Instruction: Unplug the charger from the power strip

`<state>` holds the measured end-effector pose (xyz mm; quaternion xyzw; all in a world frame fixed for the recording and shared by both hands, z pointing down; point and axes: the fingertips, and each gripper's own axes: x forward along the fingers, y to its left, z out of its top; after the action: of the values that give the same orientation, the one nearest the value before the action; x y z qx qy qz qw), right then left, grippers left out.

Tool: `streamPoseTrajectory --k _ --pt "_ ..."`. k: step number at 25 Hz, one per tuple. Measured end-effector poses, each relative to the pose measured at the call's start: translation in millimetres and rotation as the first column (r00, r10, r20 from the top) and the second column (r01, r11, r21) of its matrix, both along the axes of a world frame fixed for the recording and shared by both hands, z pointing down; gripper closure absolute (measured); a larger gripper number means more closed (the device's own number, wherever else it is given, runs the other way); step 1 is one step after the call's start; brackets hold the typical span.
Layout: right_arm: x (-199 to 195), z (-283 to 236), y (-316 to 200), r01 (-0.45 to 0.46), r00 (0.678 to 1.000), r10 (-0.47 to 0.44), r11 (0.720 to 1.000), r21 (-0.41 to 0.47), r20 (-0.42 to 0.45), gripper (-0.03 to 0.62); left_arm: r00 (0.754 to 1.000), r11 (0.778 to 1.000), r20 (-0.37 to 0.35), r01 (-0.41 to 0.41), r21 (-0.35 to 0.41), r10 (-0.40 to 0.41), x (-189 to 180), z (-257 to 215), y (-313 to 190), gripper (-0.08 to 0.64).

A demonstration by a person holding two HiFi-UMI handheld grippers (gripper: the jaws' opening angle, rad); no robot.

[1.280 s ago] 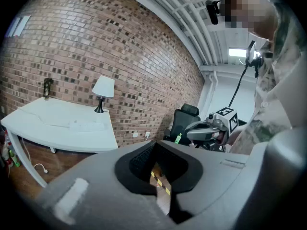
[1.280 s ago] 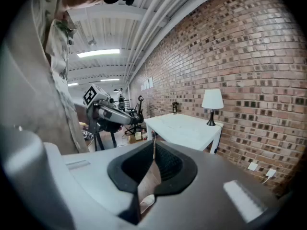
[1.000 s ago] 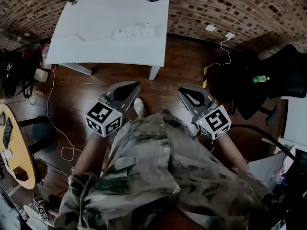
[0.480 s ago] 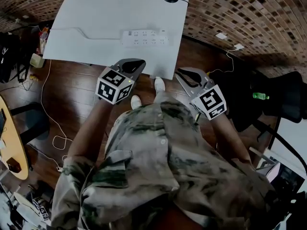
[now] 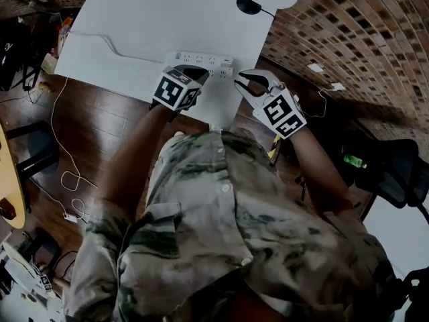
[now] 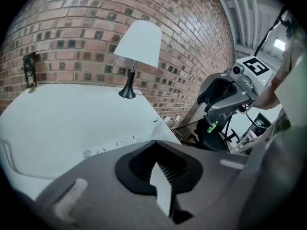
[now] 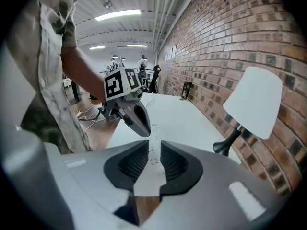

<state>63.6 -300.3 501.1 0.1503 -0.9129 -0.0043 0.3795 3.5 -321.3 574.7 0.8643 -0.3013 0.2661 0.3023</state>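
Observation:
A white power strip [image 5: 196, 61] lies near the front edge of the white table [image 5: 134, 19], and its cable runs off to the left. A small white block at the strip's right end [image 5: 226, 64] looks like the charger. My left gripper [image 5: 200, 70] hangs right over the strip with its jaws shut and nothing in them [image 6: 154, 145]. My right gripper [image 5: 237, 80] hovers just right of the strip's end. Its jaws are opening, with nothing held. Through the gap [image 7: 151, 145] I see the strip's sockets [image 7: 152, 153] farther off on the table.
A white-shaded lamp [image 5: 251, 4] stands at the table's far right, against the brick wall [image 5: 322, 25]. A black chair [image 5: 395, 166] with a green bottle [image 5: 353, 159] is at the right. Loose cables [image 5: 67, 180] lie on the wooden floor at the left.
Both grippers have moved forward from above the floor to the table's front edge beside the power strip. The right jaws have gone from shut to parted.

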Motion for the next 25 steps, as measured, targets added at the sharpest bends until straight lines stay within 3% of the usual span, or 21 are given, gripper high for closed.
streamPoseTrajectory --k 8,15,25 --pt "-15.9 53.4 -41.4 0.167 0.976 -0.172 0.985 -0.053 -0.137 0.472 0.999 0.993 0.052 0.003 -0.12 0.003 6.5 37.8 -19.0 0.56" --pt "-27.0 88.9 -51.1 0.256 0.942 -0.284 0.953 -0.163 -0.181 0.442 0.994 0.983 0.104 0.0 -0.182 0.019 4.0 53.8 -18.4 0.56" --pt "-34.0 106.9 -46.4 0.312 0.909 -0.357 0.925 -0.219 -0.213 0.476 1.0 0.964 0.002 0.013 -0.267 -0.013 5.1 55.6 -16.1 0.56"
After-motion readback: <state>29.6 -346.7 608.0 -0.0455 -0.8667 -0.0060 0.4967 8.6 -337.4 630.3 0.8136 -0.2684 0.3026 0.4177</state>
